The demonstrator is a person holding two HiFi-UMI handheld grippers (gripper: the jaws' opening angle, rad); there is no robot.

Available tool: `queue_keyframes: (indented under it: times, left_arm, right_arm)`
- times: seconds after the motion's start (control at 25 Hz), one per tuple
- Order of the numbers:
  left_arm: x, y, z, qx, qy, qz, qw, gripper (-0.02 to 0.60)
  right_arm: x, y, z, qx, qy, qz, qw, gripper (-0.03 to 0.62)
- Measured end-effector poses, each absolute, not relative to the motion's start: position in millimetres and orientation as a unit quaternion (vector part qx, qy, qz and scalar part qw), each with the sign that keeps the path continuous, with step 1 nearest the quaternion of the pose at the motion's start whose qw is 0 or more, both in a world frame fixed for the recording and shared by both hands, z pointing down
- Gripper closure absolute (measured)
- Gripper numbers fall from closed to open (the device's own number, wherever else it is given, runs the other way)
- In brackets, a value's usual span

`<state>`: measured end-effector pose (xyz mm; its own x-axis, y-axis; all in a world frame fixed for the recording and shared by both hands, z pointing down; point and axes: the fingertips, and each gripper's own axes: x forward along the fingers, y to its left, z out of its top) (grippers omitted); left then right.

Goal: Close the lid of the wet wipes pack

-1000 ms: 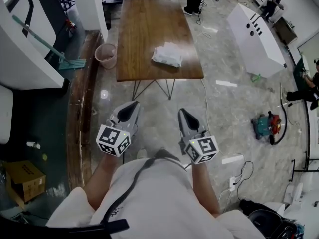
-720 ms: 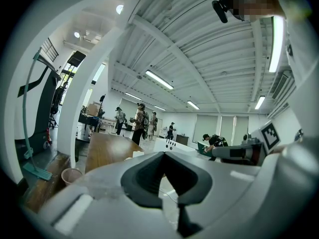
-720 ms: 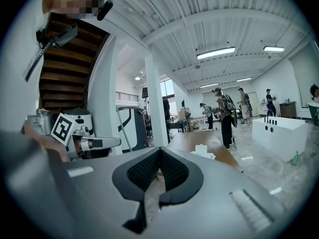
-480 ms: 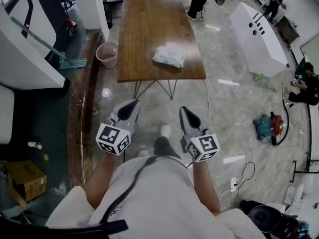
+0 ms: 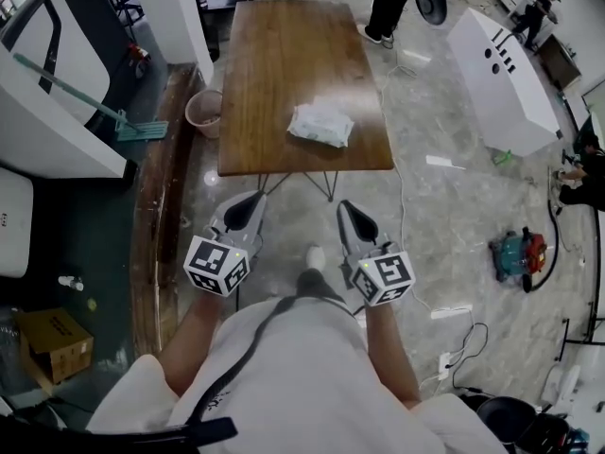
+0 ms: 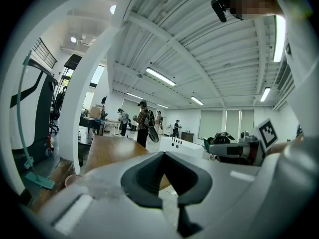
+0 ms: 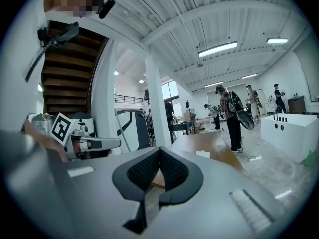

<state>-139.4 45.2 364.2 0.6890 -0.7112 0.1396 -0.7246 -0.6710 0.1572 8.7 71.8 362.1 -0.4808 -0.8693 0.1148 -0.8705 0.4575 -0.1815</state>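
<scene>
Wipes first: the wet wipes pack [image 5: 321,124] lies flat on the wooden worktop [image 5: 284,45], toward its near end and a little right of its middle line, with bare wood all round it. From my head view it is small and crumpled-looking, and I cannot tell whether it is closed on top.

My left gripper [image 5: 251,197] is short of the worktop's near edge, over the floor [image 5: 444,206] and in line with the worktop's left half. Its fingers [image 6: 142,176] are pressed together at the tips and nothing is between them. My right gripper [image 5: 346,205] is level with it, also short of the near edge, in line with the worktop's right half. Its fingers [image 7: 142,171] meet at the tips too, on nothing. Both point toward the worktop and are well apart from the pack.

A pink bin [image 5: 203,113] stands on the floor just beside the worktop's left edge, and a green-handled mop [image 5: 90,99] leans further out on that side. Off the worktop's right side a long white cabinet [image 5: 506,74] stands apart from it. A person [image 5: 392,3] in dark trousers stands by the worktop's far right corner. Right of the near end, a red and teal machine [image 5: 518,253] sits on the floor, well away.
</scene>
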Motion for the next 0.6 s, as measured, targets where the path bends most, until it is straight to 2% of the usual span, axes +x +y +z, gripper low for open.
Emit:
queue_keyframes:
  times: [0.6]
  left_arm:
    - [-65.8, -62.7, 359.3, 0.893, -0.436, 0.03, 0.109, 0.578]
  right_arm:
    - [64.3, -54.3, 368.2, 0.44, -0.891, 0.111, 0.019, 0.585]
